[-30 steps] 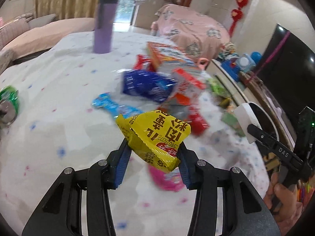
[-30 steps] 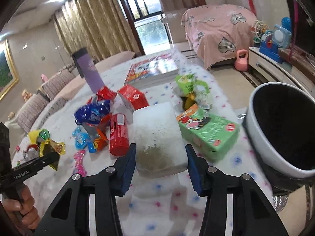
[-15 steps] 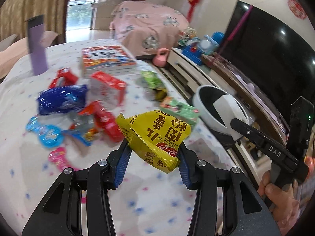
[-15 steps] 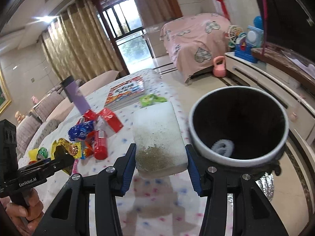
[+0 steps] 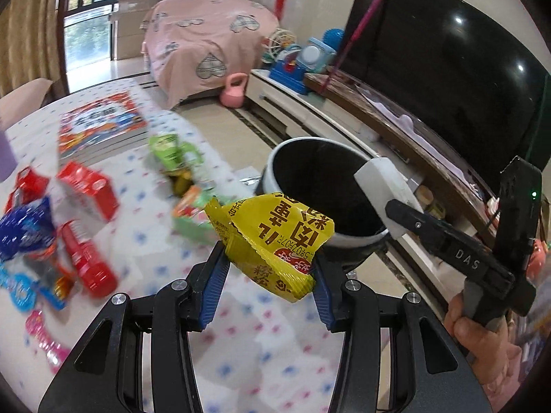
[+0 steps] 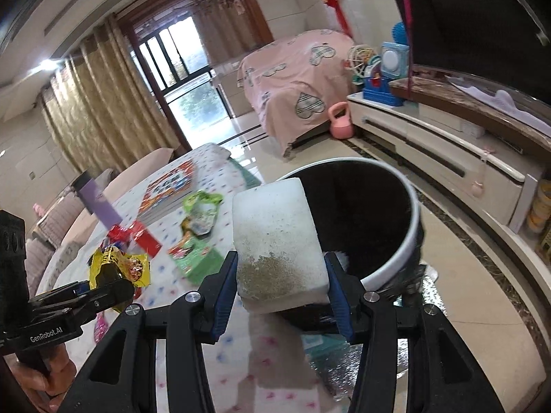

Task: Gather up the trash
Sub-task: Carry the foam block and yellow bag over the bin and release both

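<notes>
Both wrist views close, angled down along fingers; share bin (image 5: 311, 186) (image 6: 409, 220), table (image 5: 165, 268) (image 6: 220, 347).

Bin (image 5: 344, 237) just beyond the table (image 5: 241, 361) edge, wrappers (image 5: 82, 261) on the table left of it.

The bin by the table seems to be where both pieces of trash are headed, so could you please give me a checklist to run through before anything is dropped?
1. Left tool shut on the yellow wrapper: ok.
2. Right tool shut on the white sponge: ok.
3. Bin open at the top, no lid: ok.
4. Room inside the bin: ok; only a small white thing shows at the bottom.
5. Sponge over the bin's opening: ok in the left wrist view.
6. Wrapper over the opening: cannot tell; it overlaps the near rim in the left view, but in the right view it is still over the table.
</notes>
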